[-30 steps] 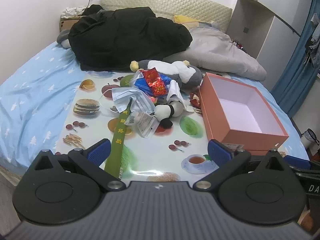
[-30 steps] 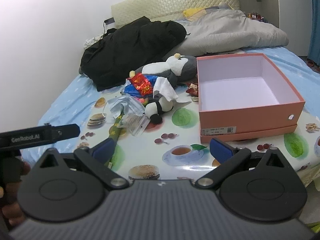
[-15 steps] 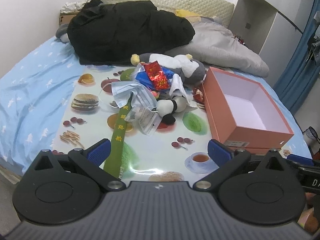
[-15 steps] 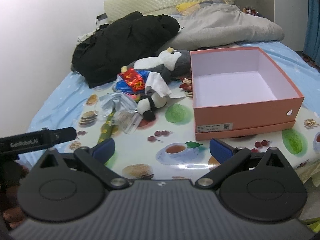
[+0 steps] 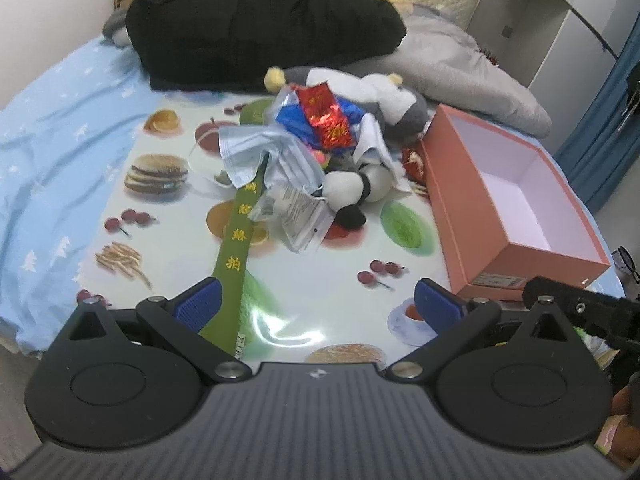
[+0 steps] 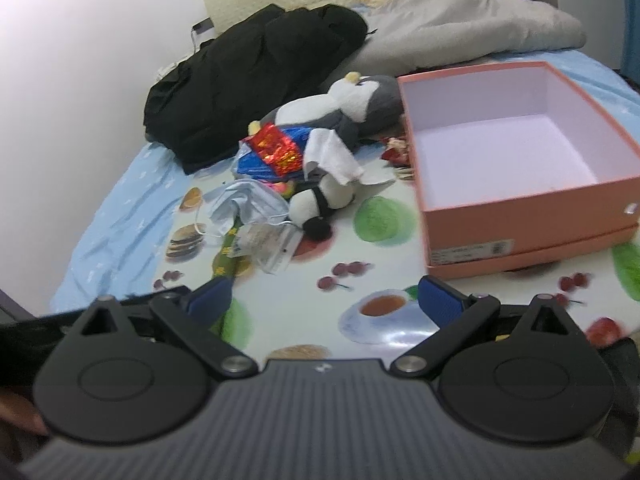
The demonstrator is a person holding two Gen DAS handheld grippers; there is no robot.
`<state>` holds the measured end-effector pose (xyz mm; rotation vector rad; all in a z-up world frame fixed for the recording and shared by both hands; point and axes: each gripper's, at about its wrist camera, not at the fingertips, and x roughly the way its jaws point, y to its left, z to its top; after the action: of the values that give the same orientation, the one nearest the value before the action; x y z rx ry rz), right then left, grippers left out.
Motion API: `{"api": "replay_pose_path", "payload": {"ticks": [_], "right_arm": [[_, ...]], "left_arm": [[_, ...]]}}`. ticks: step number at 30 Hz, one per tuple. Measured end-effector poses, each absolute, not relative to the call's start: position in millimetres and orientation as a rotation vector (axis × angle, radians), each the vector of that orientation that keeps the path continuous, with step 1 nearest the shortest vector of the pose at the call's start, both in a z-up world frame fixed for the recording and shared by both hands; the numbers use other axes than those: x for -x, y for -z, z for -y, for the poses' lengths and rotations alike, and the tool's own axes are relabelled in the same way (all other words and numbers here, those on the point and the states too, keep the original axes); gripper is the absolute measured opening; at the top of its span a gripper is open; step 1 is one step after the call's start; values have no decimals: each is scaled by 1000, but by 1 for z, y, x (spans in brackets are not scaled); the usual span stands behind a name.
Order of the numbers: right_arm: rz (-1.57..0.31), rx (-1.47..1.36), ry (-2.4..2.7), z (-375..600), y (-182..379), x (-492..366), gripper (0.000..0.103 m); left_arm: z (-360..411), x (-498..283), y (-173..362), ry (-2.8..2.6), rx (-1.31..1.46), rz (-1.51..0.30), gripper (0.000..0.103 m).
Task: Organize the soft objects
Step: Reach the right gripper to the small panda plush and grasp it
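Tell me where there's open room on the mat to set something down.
Free: the mat's near strip between the green strap and the pink box, and the left side by the blue sheet. The box itself is empty. Crowded: the pile of masks, wrappers and plush toys mid-mat.

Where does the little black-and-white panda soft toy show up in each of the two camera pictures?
Left wrist view: small black-and-white panda plush toy, just right of centre, left of the open orange cardboard box.
Right wrist view: panda at centre, upper half.
Shared landmark: the box, on the panda's right in both.
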<state>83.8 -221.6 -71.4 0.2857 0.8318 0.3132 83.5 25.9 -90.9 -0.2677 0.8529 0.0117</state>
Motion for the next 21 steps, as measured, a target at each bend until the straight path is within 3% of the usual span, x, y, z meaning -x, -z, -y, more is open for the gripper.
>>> {"api": "replay_pose_path", "payload": {"ticks": [12, 21], "right_arm": [[-880, -320, -322, 185, 101, -156, 102], [-961, -343, -319, 165, 138, -213, 102]], "left_arm": [[-52, -145, 131, -20, 254, -890, 101], [-57, -191, 162, -1, 219, -928, 91]]}}
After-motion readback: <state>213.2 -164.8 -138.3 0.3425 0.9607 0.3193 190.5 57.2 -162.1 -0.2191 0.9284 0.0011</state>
